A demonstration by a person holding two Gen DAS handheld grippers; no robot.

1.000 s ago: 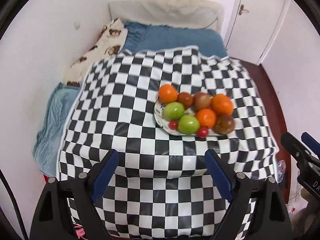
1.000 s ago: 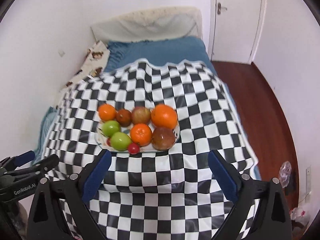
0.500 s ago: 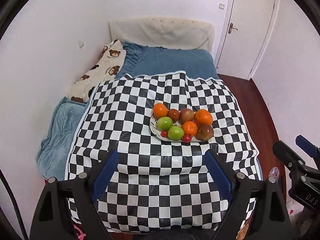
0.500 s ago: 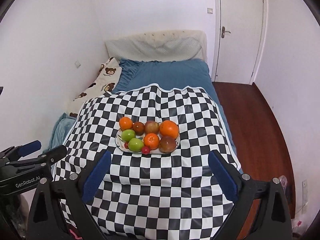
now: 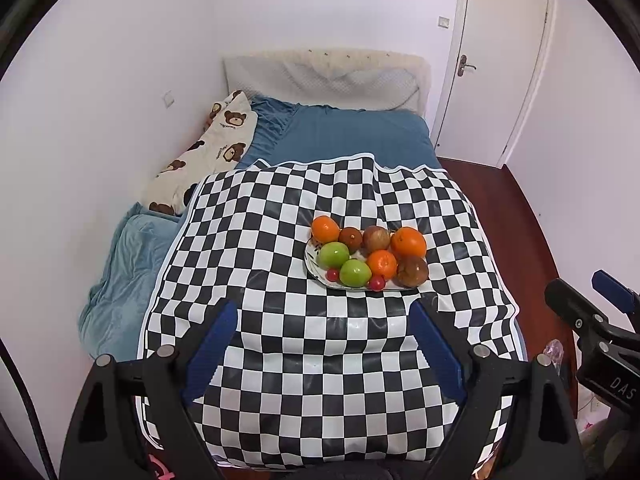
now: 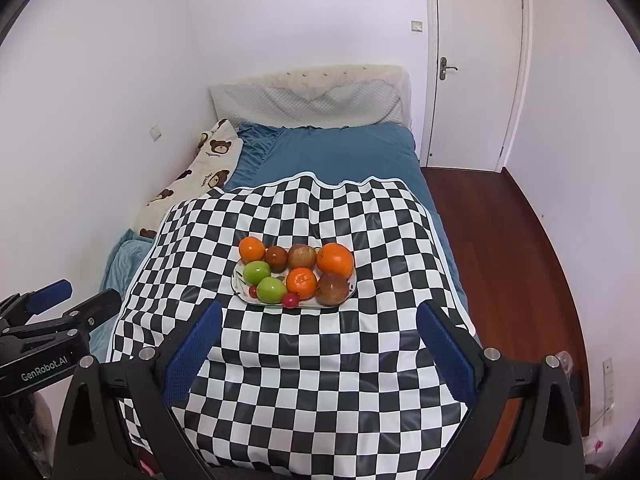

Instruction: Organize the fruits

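Plate (image 5: 314,268) of round, smooth fruit well ahead of both spread, empty jaws; left gripper (image 5: 322,354) opening. Judged firm but rollable; grip each across its widest middle.

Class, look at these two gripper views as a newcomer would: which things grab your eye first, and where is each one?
First is the black-and-white checkered cloth spread over the near half of the blue-sheeted bed. At its middle sits a white patterned plate heaped with bright oranges, green apples and darker reddish-brown fruits. Along each view's lower edge stand blue-padded fingers, wide apart, nothing between them.
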